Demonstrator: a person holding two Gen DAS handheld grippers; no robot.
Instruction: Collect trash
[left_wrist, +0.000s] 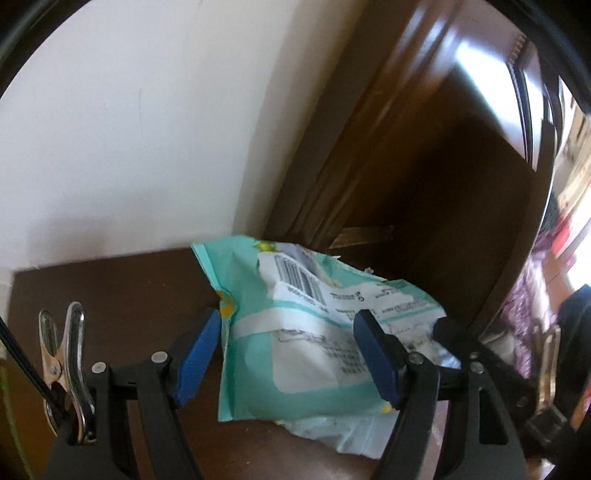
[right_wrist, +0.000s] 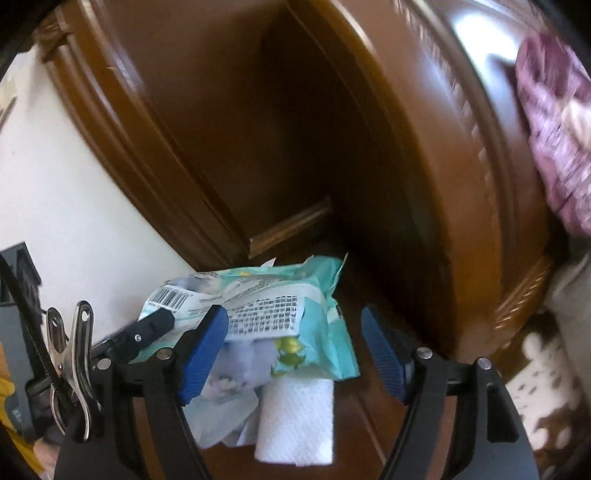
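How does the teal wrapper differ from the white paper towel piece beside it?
The teal wrapper is glossy, printed with a barcode and text; the paper towel is plain white and dimpled. The wrapper lies flat and crumpled; the towel looks folded or rolled. The wrapper overlaps the towel's far end. Both lie on the dark wooden surface.

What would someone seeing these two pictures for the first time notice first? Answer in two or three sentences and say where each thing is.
A crumpled mint-green wrapper with a barcode label lies on the dark wooden surface, in the corner where the white wall meets a brown wooden cabinet. A folded white paper towel pokes out from under its near edge. Both the left gripper and the right gripper stand open around the wrapper, blue pads either side.
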